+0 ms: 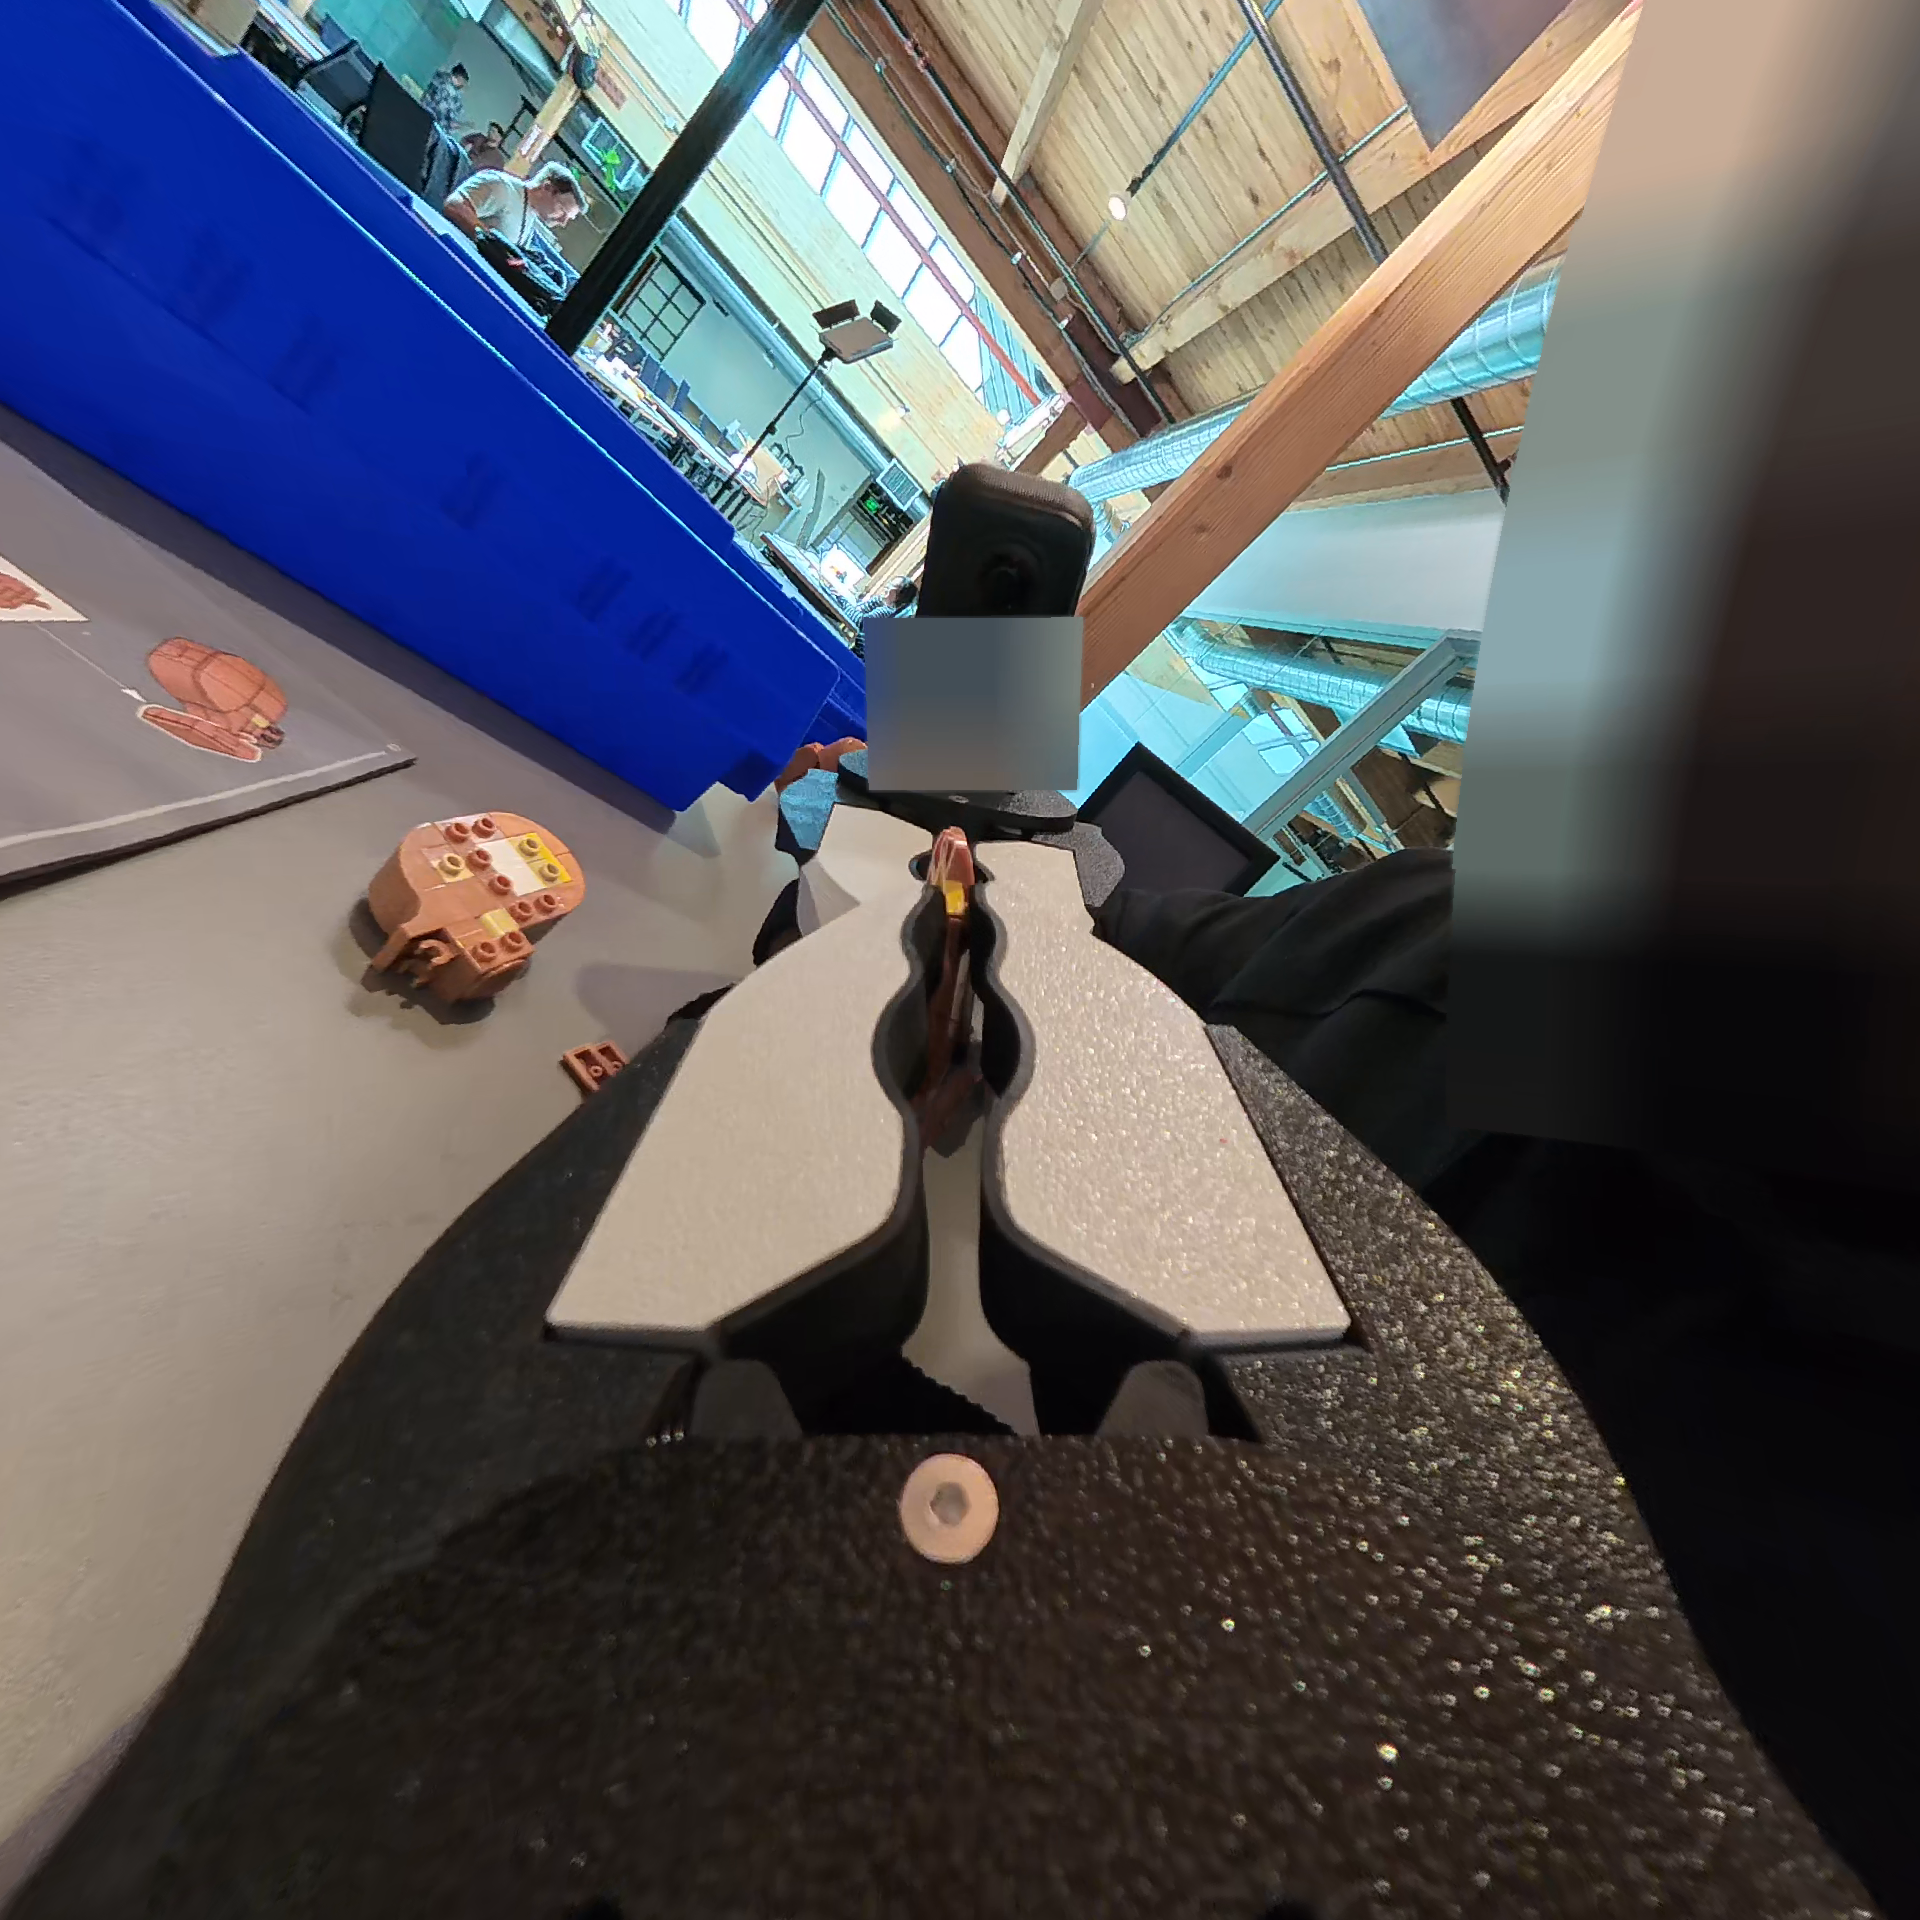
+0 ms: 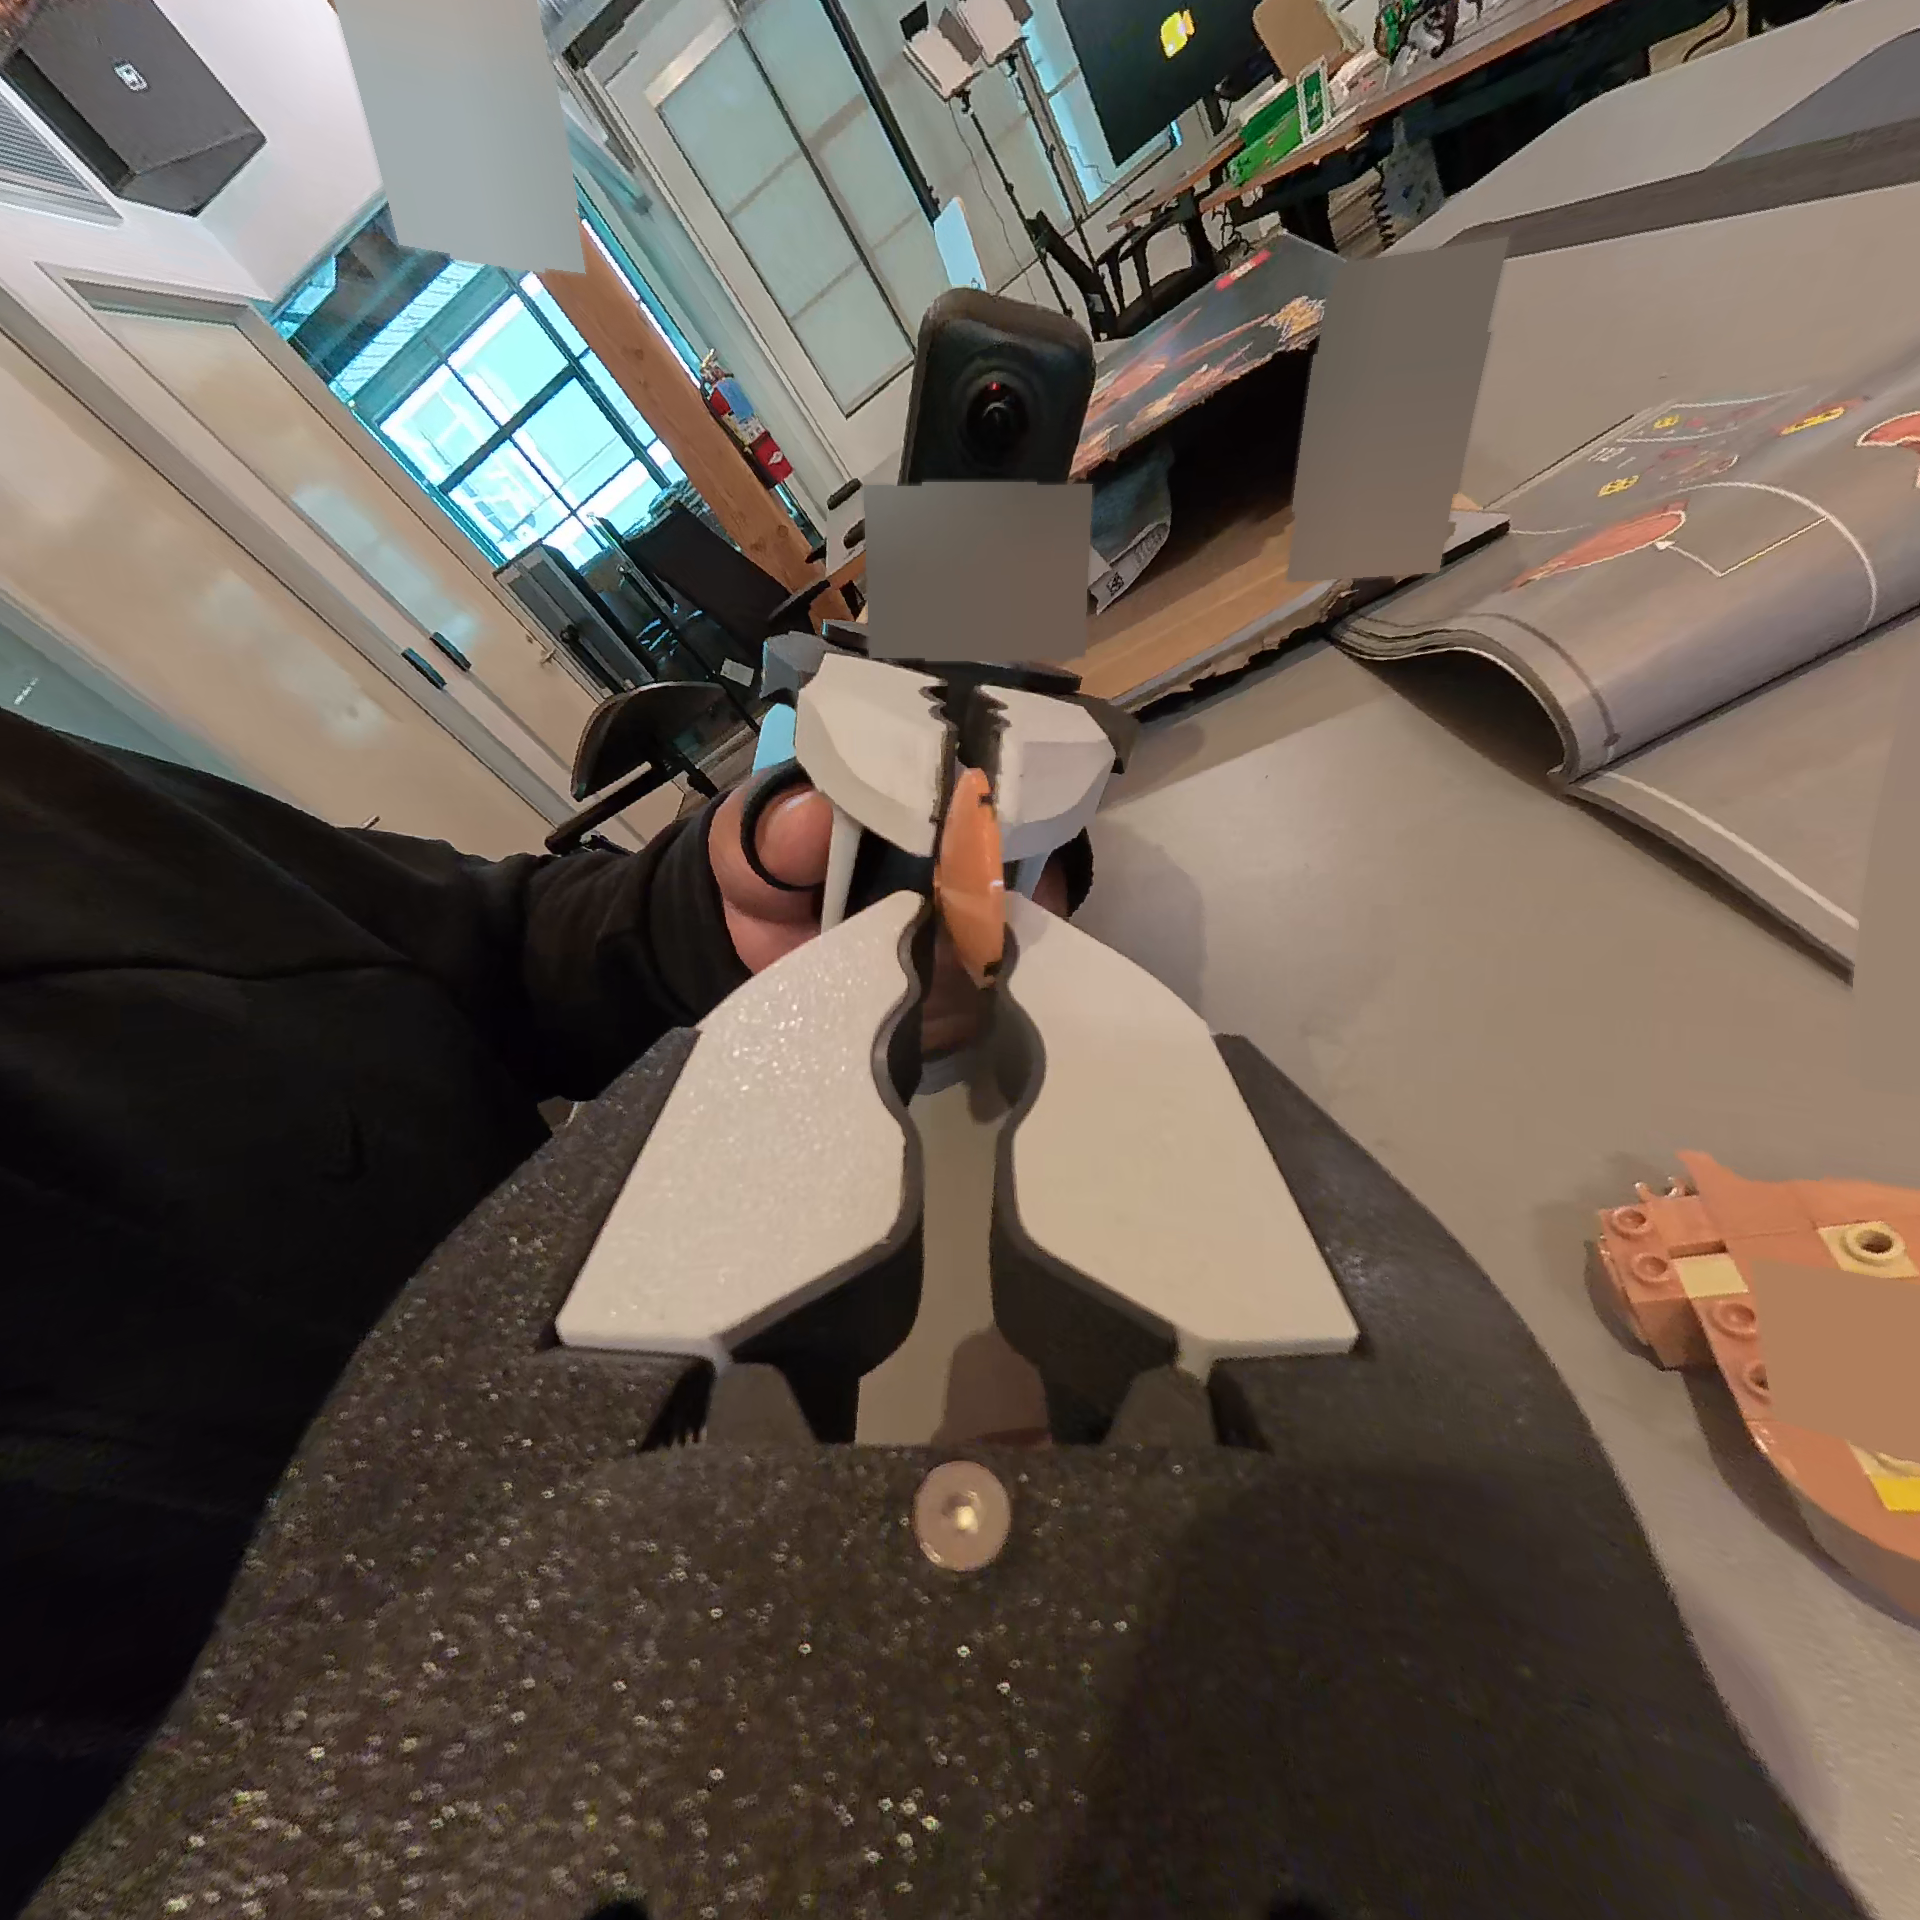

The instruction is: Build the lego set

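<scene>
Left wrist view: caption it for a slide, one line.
Left gripper clamps a thin brown lego piece above the grey table, facing the right gripper.

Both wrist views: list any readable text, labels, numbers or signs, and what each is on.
Nothing is clear enough to quote.
Open instruction booklet: small yellow markers, too small to read.
Printed box behind it: red logo patch, blurred.
Black speaker: small badge, illegible.
Far green lit sign: too small.
Booklet page in left wrist view: pictures only, no text seen.
Lego piece: no print.
</scene>
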